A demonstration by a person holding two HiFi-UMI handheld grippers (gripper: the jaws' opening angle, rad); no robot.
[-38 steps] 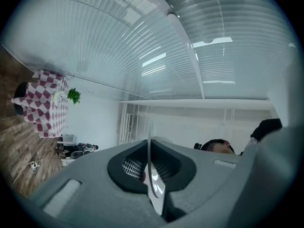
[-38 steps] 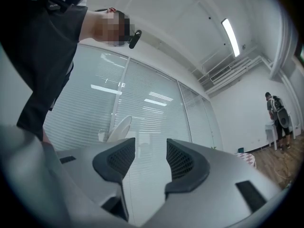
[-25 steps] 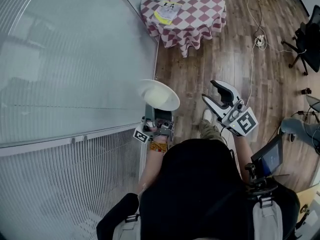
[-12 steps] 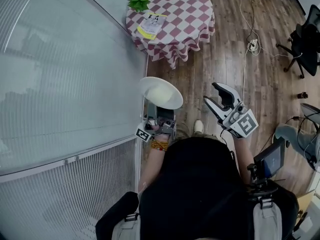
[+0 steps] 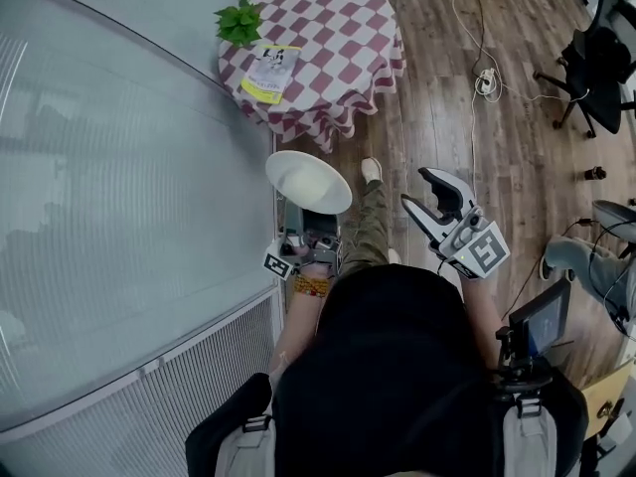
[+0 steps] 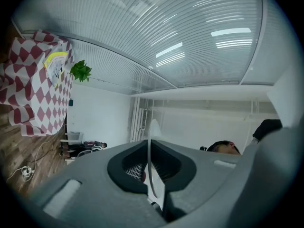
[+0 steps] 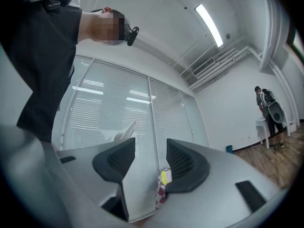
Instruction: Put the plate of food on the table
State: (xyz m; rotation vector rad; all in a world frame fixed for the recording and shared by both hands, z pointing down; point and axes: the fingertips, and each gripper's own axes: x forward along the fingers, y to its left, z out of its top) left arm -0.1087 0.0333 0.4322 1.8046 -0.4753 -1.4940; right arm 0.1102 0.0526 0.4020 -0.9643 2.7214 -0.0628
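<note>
The checkered table [image 5: 343, 38] bears plant [image 5: 238, 20] and booklet [image 5: 270, 72].

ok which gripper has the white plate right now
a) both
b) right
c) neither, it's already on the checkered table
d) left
d: the left gripper is shut on the rim of the plate, and the right gripper stands open with nothing between its jaws.

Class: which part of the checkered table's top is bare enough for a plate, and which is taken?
Bare: the middle and right side of the table, beyond the booklet. Crowded: its left edge, with potted plant and booklet.
</note>
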